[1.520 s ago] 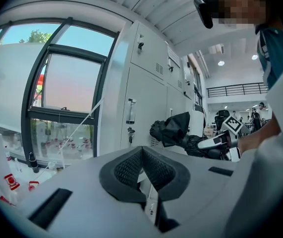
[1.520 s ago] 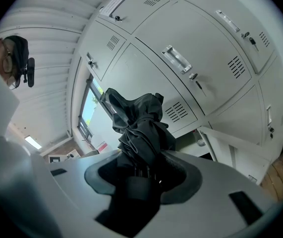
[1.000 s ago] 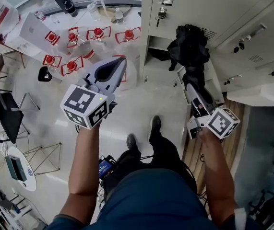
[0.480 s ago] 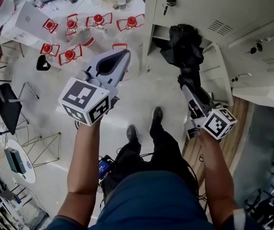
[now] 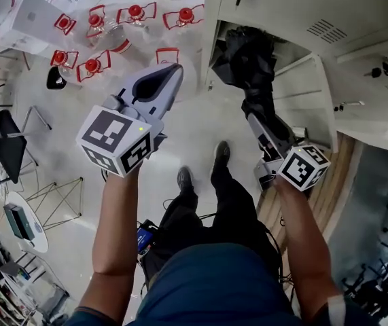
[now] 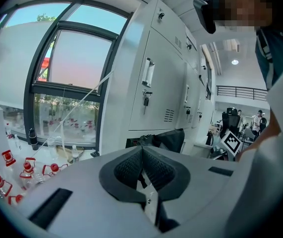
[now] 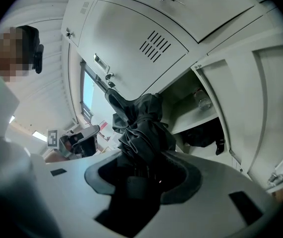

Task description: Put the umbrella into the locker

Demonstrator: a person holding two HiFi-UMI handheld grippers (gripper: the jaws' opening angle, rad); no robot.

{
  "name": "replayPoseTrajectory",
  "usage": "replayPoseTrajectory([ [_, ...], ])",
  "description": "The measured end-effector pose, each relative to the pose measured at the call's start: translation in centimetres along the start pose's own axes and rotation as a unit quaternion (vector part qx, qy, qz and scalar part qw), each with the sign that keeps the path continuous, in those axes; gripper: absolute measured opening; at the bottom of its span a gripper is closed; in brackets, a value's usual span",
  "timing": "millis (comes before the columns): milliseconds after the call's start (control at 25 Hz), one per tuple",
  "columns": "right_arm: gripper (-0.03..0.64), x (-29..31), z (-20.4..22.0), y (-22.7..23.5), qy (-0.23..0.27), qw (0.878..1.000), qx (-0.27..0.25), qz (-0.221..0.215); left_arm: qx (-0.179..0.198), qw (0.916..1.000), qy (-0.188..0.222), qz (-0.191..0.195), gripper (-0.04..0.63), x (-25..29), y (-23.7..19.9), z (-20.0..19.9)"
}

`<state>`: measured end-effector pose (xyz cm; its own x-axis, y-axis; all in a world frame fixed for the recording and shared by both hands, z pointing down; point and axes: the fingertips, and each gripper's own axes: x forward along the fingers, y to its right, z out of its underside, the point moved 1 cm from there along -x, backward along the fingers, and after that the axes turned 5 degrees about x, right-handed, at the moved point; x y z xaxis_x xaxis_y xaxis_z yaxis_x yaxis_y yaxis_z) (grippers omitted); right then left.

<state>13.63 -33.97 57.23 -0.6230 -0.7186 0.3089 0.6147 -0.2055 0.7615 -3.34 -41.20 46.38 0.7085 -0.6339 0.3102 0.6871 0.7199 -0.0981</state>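
in front of the open locker (image 5: 282,5), the right gripper (image 5: 253,117) holds the black umbrella (image 5: 247,56). its two jaws squeeze the bottom end of the folded cloth, and the bunched top points at the locker.

a second ago the umbrella was out in front of the locker's open door (image 5: 309,90). now its top sits right at the dark hole of the locker, beside that door. it looks closer to going in. the pictures do not show if the top is past the edge of the hole yet, so it is not safely inside. the grip has not changed, and the jaws are as wide on the umbrella as they were before.

the left gripper (image 5: 173,73) is farther from the locker, on the side where the red-topped bottles (image 5: 136,12) stand on the floor. its jaws are closed together with nothing between them. it has stayed on that side and does not help.

the umbrella probably has to go a bit deeper into the locker before the right jaws let go.
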Motion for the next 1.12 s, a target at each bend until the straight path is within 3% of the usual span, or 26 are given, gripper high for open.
replayPoseTrajectory([
  [440,0.209,4.2,-0.3,4.7,-0.001,0.999,0.011,0.031,-0.023,0.9997,-0.007,-0.004,0.018,1.9,-1.8,3.0],
  [720,0.209,8.4,-2.4,11.1,0.023,0.996,0.02,0.08,-0.031,0.9993,-0.015,-0.011,0.018,3.2,-2.5,4.9],
  [960,0.209,13.6,-3.1,16.4,0.04,0.989,0.008,0.141,-0.042,0.9986,-0.028,-0.017,0.018,4.5,-3.4,7.3],
  [1120,0.209,16.0,-4.1,18.1,0.053,0.986,-0.02,0.155,-0.05,0.9979,-0.035,-0.021,0.018,4.8,-3.6,8.6],
])
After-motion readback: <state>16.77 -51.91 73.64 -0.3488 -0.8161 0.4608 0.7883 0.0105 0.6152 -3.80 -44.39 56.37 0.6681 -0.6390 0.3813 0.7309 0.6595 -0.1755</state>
